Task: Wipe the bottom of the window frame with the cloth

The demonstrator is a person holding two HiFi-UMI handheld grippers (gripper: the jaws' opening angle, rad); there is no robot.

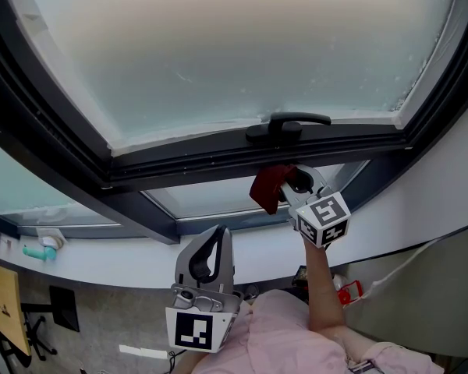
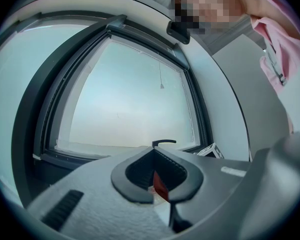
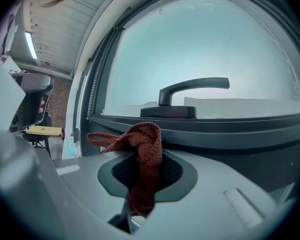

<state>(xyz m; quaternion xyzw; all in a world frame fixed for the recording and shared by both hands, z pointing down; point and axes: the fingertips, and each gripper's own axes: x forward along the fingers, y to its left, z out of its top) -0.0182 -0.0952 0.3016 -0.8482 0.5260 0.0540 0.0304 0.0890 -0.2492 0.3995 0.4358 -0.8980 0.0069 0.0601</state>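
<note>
Right tool (image 1: 296, 184) clenched on bunched cloth (image 1: 267, 187) below handle (image 1: 288, 123); loose loop may snag there or pull free along frame (image 1: 218, 162); left tool (image 1: 210, 244) closed, empty.

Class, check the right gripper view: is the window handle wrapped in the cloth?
No: the black window handle stands bare, while the red cloth is clamped in the right tongs.

Left gripper (image 1: 216, 237), right gripper (image 1: 293, 181): grey, marker cubes (image 1: 323, 219); pink top (image 1: 273, 329).
</note>
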